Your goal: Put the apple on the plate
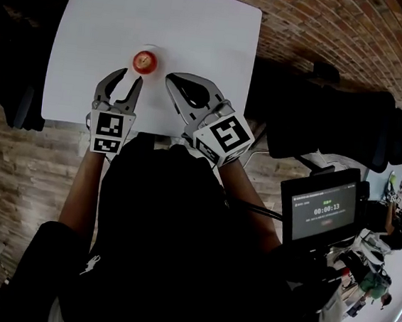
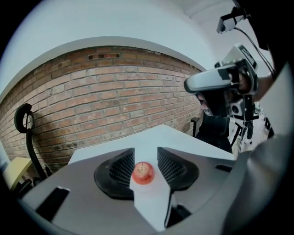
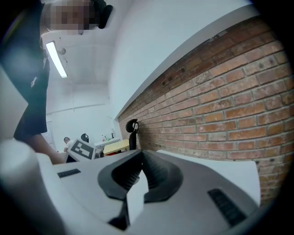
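Observation:
A red apple [image 1: 145, 61] sits on a small white plate [image 1: 156, 50] near the front of the white table [image 1: 200, 28]. My left gripper [image 1: 128, 77] hovers just in front of the apple, and its fingertips stand apart from the fruit. In the left gripper view the apple [image 2: 143, 173] shows through the gap of the left gripper [image 2: 145, 153], whose jaws are partly open and touch nothing. My right gripper [image 1: 172, 82] hangs to the right of the plate with its jaws together and nothing in them. In the right gripper view the right gripper [image 3: 140, 157] faces a brick wall.
The table's front edge [image 1: 147, 131] lies just below both grippers. A black chair [image 1: 334, 121] stands to the right of the table and a dark object [image 1: 18, 102] to its left. A small screen [image 1: 324, 209] is mounted at lower right.

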A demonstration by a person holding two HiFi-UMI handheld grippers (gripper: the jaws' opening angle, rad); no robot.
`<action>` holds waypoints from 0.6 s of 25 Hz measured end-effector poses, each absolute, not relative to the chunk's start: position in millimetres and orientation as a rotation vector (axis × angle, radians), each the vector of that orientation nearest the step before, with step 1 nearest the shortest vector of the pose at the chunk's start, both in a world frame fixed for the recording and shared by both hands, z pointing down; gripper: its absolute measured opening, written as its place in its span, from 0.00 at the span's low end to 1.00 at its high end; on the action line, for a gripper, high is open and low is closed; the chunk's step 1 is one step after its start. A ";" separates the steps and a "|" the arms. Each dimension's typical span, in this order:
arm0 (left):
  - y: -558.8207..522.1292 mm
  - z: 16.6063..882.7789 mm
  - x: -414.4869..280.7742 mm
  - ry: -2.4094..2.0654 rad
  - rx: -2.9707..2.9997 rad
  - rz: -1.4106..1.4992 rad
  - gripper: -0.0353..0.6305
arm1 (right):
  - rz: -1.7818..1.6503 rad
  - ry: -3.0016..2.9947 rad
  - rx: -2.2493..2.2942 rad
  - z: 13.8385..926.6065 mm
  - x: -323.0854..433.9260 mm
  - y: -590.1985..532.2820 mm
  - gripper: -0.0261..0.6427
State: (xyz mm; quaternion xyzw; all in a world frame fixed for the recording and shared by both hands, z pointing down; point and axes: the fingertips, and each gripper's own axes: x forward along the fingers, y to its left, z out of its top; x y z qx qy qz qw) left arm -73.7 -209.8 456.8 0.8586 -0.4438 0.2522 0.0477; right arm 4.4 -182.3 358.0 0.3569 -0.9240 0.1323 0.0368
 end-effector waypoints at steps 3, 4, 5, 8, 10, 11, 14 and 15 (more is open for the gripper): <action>-200.1 448.4 -82.2 -1.387 2.605 0.758 0.26 | 0.403 -2.844 1.064 358.9 -0.6 -177.8 0.04; -196.5 445.9 -85.9 -1.401 2.600 0.757 0.24 | 0.402 -2.848 1.055 358.8 -2.3 -176.6 0.05; -193.1 443.4 -89.7 -1.417 2.595 0.756 0.22 | 0.397 -2.854 1.046 358.1 -4.1 -175.7 0.04; -185.8 436.7 -99.7 -1.460 2.577 0.739 0.18 | 0.378 -2.869 1.023 356.2 -8.4 -174.4 0.04; -183.0 431.8 -105.4 -1.486 2.561 0.714 0.15 | 0.370 -2.872 1.012 356.3 -10.5 -173.7 0.04; -182.2 429.1 -108.0 -1.498 2.553 0.699 0.14 | 0.364 -2.874 1.006 356.0 -11.3 -173.4 0.04; -180.2 421.1 -113.9 -1.533 2.546 0.667 0.13 | 0.341 -2.883 0.992 354.0 -13.6 -173.8 0.04; -179.4 418.9 -115.3 -1.544 2.546 0.659 0.12 | 0.335 -2.885 0.989 353.6 -13.8 -173.7 0.04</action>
